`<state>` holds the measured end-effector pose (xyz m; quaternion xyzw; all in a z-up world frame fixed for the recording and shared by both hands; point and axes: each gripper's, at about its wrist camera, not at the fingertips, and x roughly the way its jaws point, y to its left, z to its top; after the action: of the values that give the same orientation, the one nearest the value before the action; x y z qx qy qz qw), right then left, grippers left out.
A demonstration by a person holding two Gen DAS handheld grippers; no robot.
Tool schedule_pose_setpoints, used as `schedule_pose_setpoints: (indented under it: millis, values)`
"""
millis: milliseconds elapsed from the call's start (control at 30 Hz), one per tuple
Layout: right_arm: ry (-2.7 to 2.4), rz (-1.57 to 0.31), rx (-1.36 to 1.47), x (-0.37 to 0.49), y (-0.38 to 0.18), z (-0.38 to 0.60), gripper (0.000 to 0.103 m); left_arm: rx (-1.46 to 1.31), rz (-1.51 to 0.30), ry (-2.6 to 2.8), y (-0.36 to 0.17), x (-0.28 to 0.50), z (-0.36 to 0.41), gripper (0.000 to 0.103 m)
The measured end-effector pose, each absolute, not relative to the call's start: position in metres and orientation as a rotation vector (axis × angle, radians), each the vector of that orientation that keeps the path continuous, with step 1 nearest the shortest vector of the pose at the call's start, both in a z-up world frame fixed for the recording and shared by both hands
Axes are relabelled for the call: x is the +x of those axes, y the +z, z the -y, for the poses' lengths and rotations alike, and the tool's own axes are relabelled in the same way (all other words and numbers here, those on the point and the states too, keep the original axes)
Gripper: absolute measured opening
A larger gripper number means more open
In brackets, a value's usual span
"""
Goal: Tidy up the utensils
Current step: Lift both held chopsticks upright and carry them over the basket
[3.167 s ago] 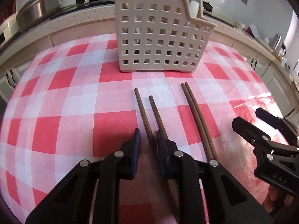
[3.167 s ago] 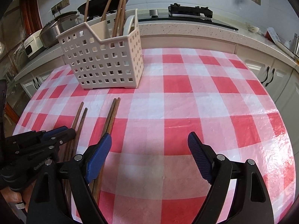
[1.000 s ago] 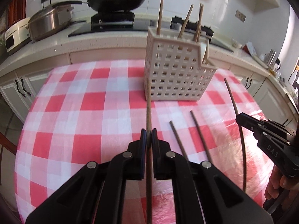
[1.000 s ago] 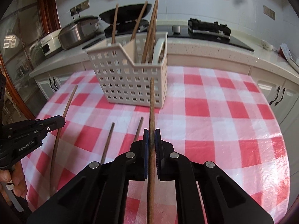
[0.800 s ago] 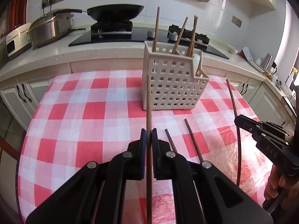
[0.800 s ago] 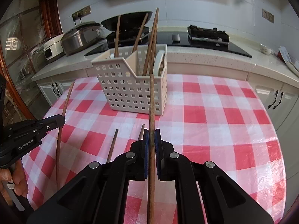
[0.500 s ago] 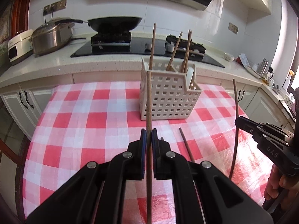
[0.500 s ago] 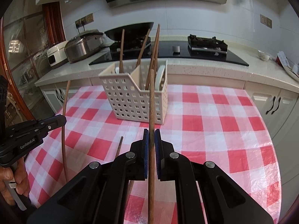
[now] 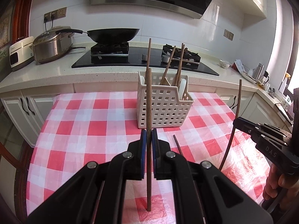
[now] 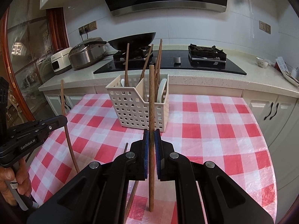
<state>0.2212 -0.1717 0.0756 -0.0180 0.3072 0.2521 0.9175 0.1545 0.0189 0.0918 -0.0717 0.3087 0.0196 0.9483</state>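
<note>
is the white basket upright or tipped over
Upright: the white basket stands on its base on the checked tablecloth, chopsticks poking from its open top.

Both tools are matte black plastic with angular linked arms. The left gripper and the right gripper carry blue ribbed pads and round silver screws at their pivots. One side plate reads "DAS", another "GenRobot.AI" in white. Bare skin shows on the right hand and left hand.
</note>
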Motion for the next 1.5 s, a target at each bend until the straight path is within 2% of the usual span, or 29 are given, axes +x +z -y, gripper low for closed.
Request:
schedule_pose_setpoints:
  millis: [300, 667, 933, 1233, 1500]
  values:
    - [0.518, -0.637, -0.038, 0.222, 0.077, 0.171, 0.009, -0.145, -0.632, 0.037, 0.092, 0.156, -0.019, 0.006]
    - [0.524, -0.640, -0.044, 0.235, 0.089, 0.169, 0.008, -0.118, -0.591, 0.021, 0.122, 0.171, -0.018, 0.006]
    - [0.538, -0.606, -0.044, 0.251, 0.117, 0.167, 0.008, -0.095, -0.529, 0.021, 0.166, 0.192, -0.025, 0.006]
    - [0.537, -0.539, -0.035, 0.292, 0.173, 0.164, 0.008, -0.043, -0.412, 0.036, 0.238, 0.228, -0.025, 0.006]
    - [0.540, -0.480, -0.029, 0.334, 0.212, 0.148, 0.009, -0.028, -0.355, 0.041, 0.274, 0.274, -0.020, 0.006]
